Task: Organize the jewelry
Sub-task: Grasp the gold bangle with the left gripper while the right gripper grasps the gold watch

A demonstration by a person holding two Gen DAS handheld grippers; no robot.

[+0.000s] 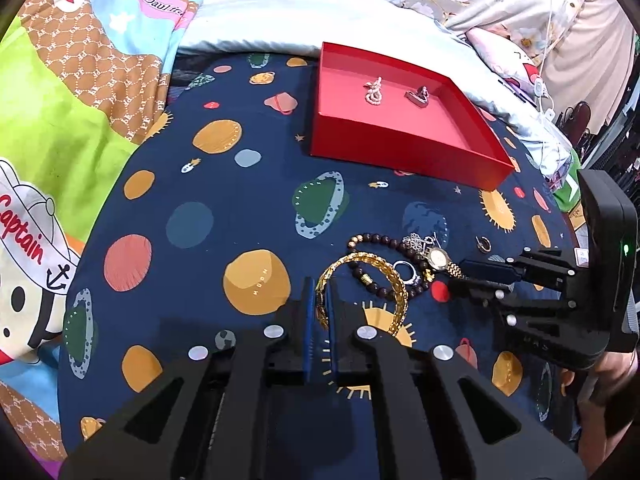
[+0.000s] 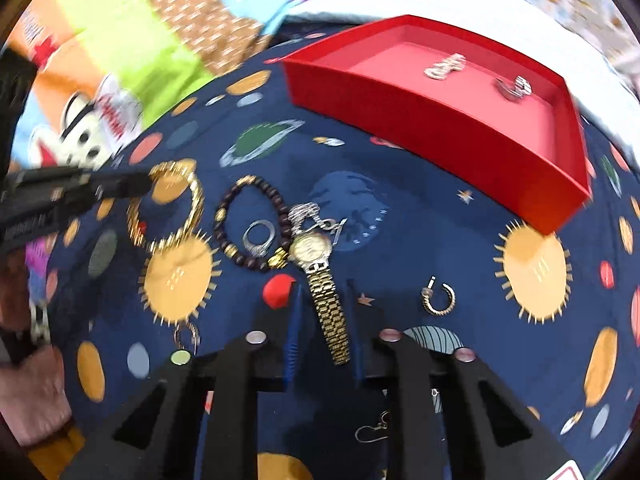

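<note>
A red tray (image 1: 400,148) (image 2: 452,148) sits on the navy planet-print cloth with a pearl piece (image 1: 374,90) and a dark ring (image 1: 418,95) inside. My left gripper (image 1: 319,284) is shut on the gold chain bracelet (image 1: 384,276) (image 2: 192,204). Beside it lie a dark bead bracelet (image 1: 374,240) (image 2: 240,208), a silver ring (image 1: 406,272) (image 2: 260,236) and a gold watch (image 1: 440,258) (image 2: 316,252). My right gripper (image 2: 322,292) is open, its fingers on either side of the watch band. A gold hoop earring (image 2: 440,300) (image 1: 485,243) lies to the right.
A small red bead (image 2: 278,290) lies left of the watch band. Hook earrings (image 2: 372,430) lie under the right gripper. Colourful cartoon bedding (image 1: 60,120) is at the left, and a white pillow (image 1: 320,12) lies behind the tray.
</note>
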